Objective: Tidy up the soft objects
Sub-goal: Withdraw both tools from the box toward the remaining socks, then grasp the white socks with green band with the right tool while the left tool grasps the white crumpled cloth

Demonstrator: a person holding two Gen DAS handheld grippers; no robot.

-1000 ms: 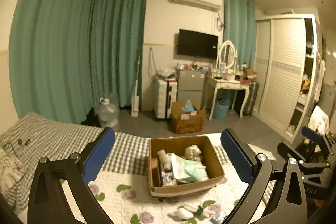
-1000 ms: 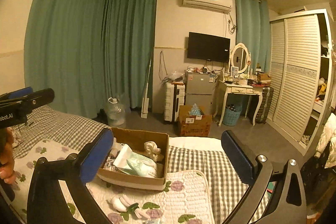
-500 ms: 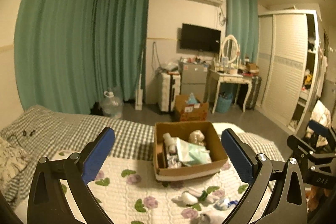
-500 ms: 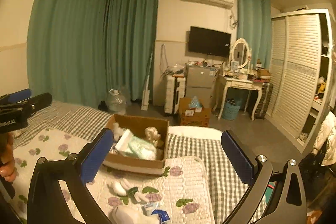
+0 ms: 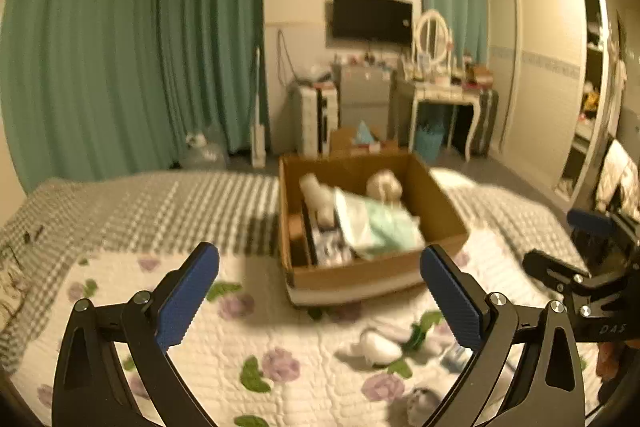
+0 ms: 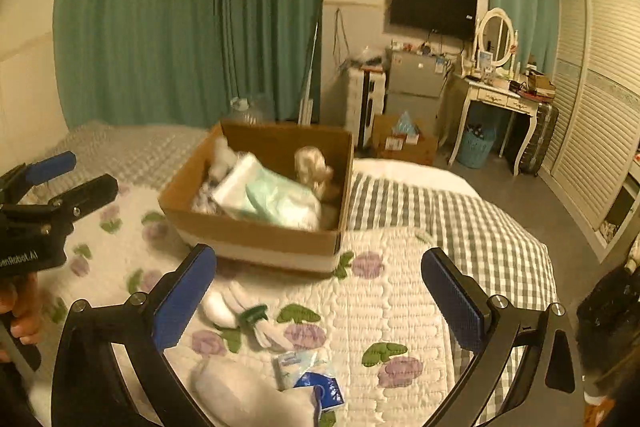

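Hovering both grippers, left (image 5: 319, 297) and right (image 6: 319, 297), fingers spread apart and empty, over the bed (image 6: 400, 291). White socks (image 6: 224, 303) are lying nearer my right gripper, below the cardboard box (image 6: 256, 235).

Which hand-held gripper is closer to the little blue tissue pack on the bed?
The right hand-held gripper. The blue tissue pack lies just below its open fingers, while the left hand-held gripper hovers far off to the left, beside the cardboard box.

Both tongs (image 5: 319, 297) (image 6: 319, 297) agape, empty.
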